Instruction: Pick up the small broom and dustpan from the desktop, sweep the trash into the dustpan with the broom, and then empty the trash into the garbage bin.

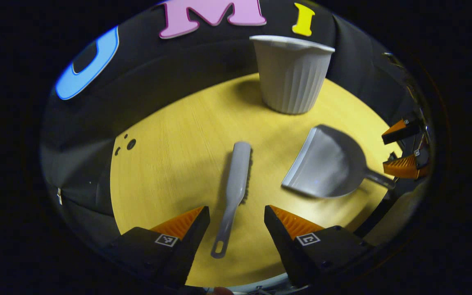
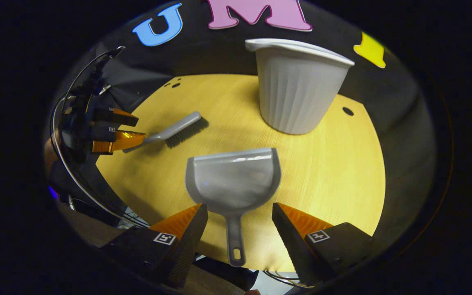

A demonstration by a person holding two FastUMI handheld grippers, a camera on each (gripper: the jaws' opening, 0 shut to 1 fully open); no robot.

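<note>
Yellow wood-grain desktop (image 1: 170,164) spreads under both my grippers. On its far side stands the ribbed grey garbage bin (image 1: 292,73), upright. Nearer lies the grey dustpan (image 2: 234,180), mouth toward the bin, with its handle running back between the 2 fingers of my right gripper (image 2: 239,217). That gripper is spread wide, its fingers to either side of the handle and gripping nothing. The small grey broom (image 1: 236,180) lies flat to the left of the dustpan, bristles on its right edge, handle end pointing back between the fingers of my left gripper (image 1: 237,219). This gripper is likewise wide apart and holds nothing.
</note>
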